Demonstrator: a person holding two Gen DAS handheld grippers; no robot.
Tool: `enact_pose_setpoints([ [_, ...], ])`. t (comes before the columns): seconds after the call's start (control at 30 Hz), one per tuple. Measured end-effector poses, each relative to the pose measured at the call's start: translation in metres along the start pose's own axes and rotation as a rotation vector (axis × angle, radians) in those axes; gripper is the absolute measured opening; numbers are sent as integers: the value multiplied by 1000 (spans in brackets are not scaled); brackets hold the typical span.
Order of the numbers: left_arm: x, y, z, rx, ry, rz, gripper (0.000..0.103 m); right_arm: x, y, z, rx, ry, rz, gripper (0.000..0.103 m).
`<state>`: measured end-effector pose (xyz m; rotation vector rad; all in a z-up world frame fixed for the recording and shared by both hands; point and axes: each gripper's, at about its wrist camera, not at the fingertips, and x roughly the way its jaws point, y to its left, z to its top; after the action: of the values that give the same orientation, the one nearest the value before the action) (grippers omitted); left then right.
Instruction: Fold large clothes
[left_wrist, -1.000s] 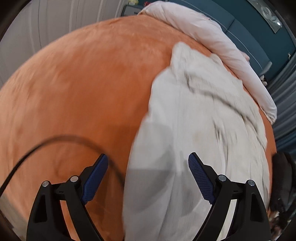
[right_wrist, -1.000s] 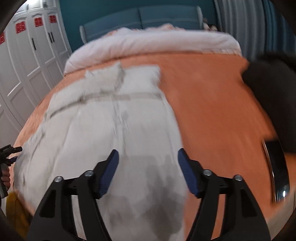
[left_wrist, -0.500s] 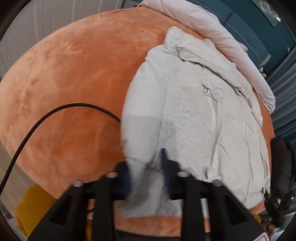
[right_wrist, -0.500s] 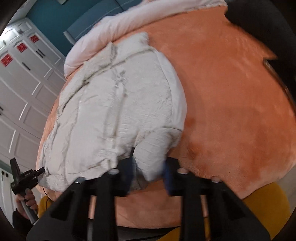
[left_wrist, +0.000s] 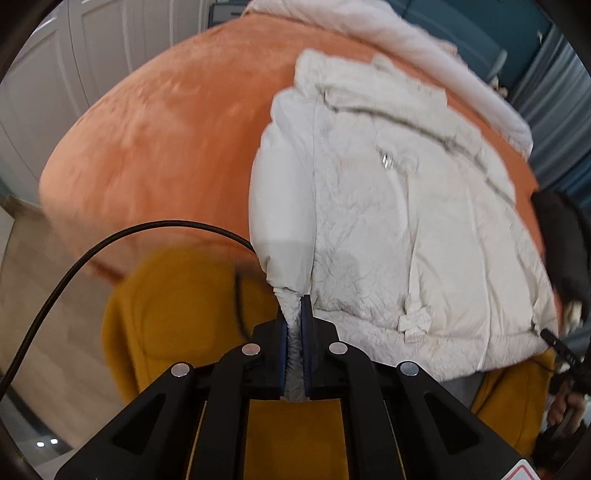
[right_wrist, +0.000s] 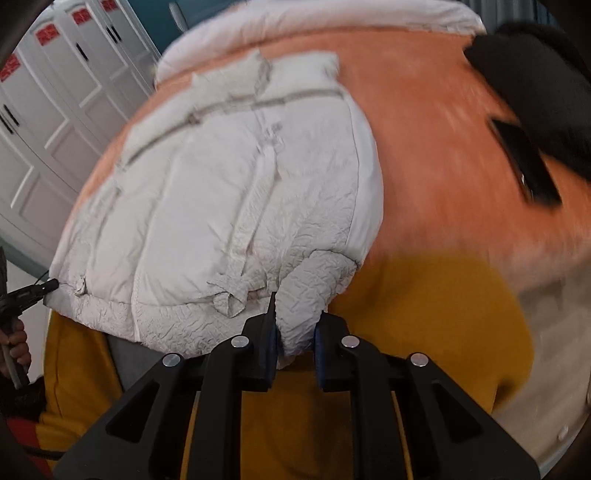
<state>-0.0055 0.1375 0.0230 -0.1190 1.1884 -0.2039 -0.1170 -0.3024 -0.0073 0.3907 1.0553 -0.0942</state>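
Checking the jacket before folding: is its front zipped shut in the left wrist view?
Yes, the jacket lies front up on the orange blanket with its zipper closed down the middle.

Both wrist views are aimed steeply downward, close in; the white jacket (left_wrist: 388, 221) (right_wrist: 229, 206) is shared.

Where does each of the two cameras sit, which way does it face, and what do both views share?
Left wrist: sits on the left tongs, looking down along them at the white jacket on the orange blanket; the tongs pinch a cuff.
Right wrist: sits on the right tongs, looking down at the jacket's other side; its jaws are closing on a cuff. A hand shows at the left edge.
Shared: the jacket, blanket, black garment and the person's yellow top.
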Motion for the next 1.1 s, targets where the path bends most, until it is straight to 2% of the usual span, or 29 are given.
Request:
enact_pose_setpoints([
  [0.07, -3, -2, -11, 25, 7, 28, 7, 0, 1, -3, -11, 12, -19, 19],
  [0.13, -14, -5, -12, 30, -31, 54, 15, -5, 1, 6, -13, -3, -25, 25],
  [0.27, -64, -16, 17, 35, -250, 65, 18, -27, -5, 45, -9, -109, -20, 32],
  [0.33, -82, -23, 39, 48, -352, 69, 34, -36, -2, 60, -15, -168, -8, 32],
  [0.37, -87, -28, 54, 46, -403, 58, 35, -41, 3, 69, -22, -203, -4, 32],
  [0.43, -90, -38, 76, 40, -445, 43, 35, -46, 8, 82, -34, -247, 12, 32],
  [0.5, -86, -50, 104, 20, -451, 4, 35, -57, 16, 97, -48, -314, 6, 34],
  [0.53, -85, -54, 114, 16, -457, -9, 35, -66, 20, 103, -58, -363, -23, 34],
  [0.63, -85, -70, 142, 48, -499, -27, 35, -90, 24, 122, -68, -479, -41, 35],
  [0.73, -71, -87, 172, 79, -526, -10, 37, -89, 34, 150, -98, -518, -27, 36],
  [0.83, -32, -102, 208, 84, -507, 19, 37, -60, 54, 189, -137, -517, 34, 36],
  [0.97, 30, -107, 254, 43, -436, 22, 37, 4, 111, 250, -255, -510, 118, 36],
  [1.1, 91, -101, 295, -7, -411, 86, 37, 71, 164, 309, -320, -461, 212, 36],
])
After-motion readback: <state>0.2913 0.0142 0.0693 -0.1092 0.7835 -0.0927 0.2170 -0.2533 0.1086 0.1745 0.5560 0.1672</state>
